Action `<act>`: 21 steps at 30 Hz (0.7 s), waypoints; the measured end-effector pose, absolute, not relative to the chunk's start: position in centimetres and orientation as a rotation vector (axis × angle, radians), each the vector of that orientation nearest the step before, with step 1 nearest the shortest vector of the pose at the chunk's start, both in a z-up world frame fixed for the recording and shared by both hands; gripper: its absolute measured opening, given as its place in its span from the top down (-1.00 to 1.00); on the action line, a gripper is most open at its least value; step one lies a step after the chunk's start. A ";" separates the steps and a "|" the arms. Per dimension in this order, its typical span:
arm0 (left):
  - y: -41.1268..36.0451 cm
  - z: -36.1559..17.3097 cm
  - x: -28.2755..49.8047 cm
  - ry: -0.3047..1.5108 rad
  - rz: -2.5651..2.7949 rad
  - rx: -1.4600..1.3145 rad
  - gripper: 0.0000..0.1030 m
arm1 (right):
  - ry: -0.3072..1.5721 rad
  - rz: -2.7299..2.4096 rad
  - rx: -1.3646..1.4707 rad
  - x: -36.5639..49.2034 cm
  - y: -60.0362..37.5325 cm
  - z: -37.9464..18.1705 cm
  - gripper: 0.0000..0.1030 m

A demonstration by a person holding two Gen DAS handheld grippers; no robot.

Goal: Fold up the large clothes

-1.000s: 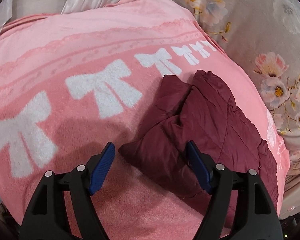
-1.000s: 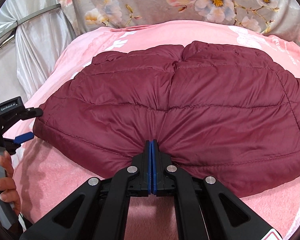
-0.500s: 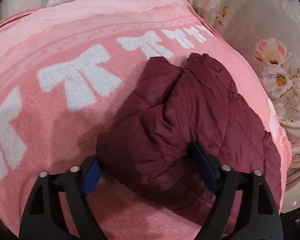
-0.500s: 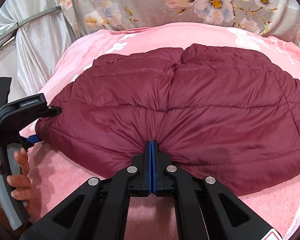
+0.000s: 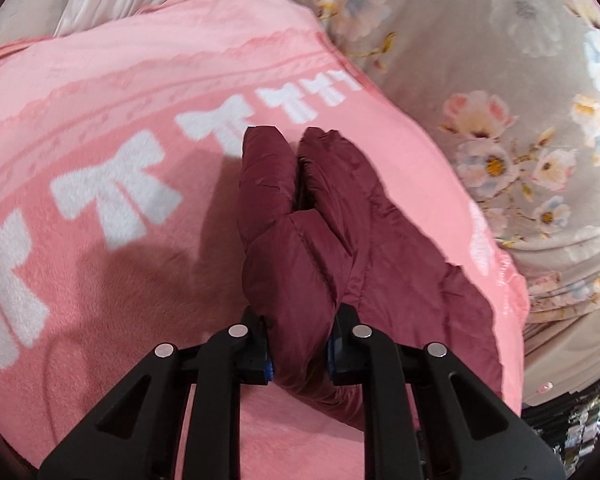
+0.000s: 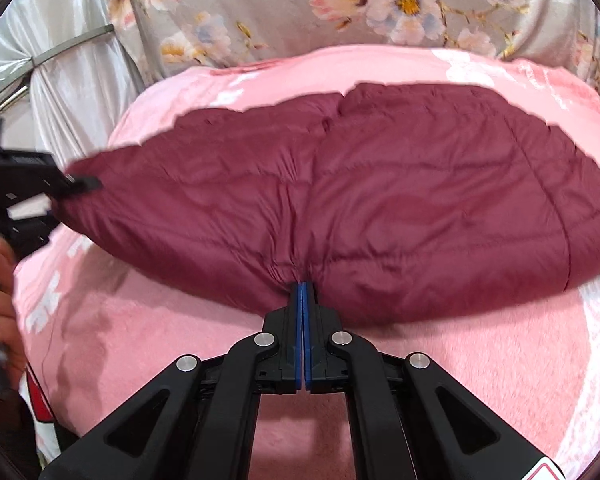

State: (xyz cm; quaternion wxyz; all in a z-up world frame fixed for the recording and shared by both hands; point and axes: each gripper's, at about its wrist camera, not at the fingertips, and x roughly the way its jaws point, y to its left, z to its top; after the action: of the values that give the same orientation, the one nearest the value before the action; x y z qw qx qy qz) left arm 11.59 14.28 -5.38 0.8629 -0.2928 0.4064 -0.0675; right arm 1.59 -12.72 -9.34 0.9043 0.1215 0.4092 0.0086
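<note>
Two grippers: right gripper clamped on maroon jacket, left gripper closing on it; pink blanket.

A pink blanket with white bows covers the bed, the maroon quilted jacket lying on it.

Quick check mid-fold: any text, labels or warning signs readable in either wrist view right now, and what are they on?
No text can be read in either view.
Label strip on the left gripper, seen from the right wrist view: motion-blurred, unreadable.
Red-bordered sticker on the right gripper body: cut off at the frame edge, no characters visible.
White bows on the pink blanket are pattern, not lettering.
Maroon puffer jacket: no visible tag or logo.
</note>
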 end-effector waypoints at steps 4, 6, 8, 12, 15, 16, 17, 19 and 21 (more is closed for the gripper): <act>13.5 -3.2 10.7 0.810 -0.180 -0.588 0.69 | 0.875 0.022 0.238 2.0 -12.8 -9.9 0.98; 12.8 -2.2 10.3 0.790 -0.190 -0.555 0.70 | 0.886 0.023 0.215 2.2 -12.5 -10.1 0.98; 11.9 -1.2 10.0 0.766 -0.205 -0.517 0.70 | 0.891 0.026 0.204 2.3 -12.4 -10.2 0.98; 8.7 1.9 8.8 0.697 -0.250 -0.407 0.71 | 0.894 0.043 0.253 2.3 -13.1 -10.1 0.98; 6.0 4.2 7.9 0.656 -0.309 -0.353 0.71 | 0.874 0.039 0.301 1.2 -13.9 -9.2 0.98; 5.0 5.0 7.7 0.648 -0.334 -0.338 0.71 | 0.862 0.037 0.306 0.8 -14.1 -8.8 0.98; 3.9 5.6 7.6 0.642 -0.358 -0.324 0.71 | 0.847 0.032 0.308 0.2 -14.6 -8.3 0.98; 1.1 6.9 7.3 0.634 -0.422 -0.293 0.71 | 0.820 0.018 0.308 -0.9 -15.5 -7.3 0.98; -1.6 7.7 7.1 0.628 -0.469 -0.255 0.71 | 0.790 -0.008 0.304 -1.9 -16.7 -6.2 0.98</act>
State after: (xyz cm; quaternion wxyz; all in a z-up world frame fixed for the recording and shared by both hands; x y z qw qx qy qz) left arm 7.10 -1.60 7.75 0.9162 -0.1239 0.3053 -0.2280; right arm -1.92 -16.67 -6.17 0.9118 0.1476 0.3831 -0.0038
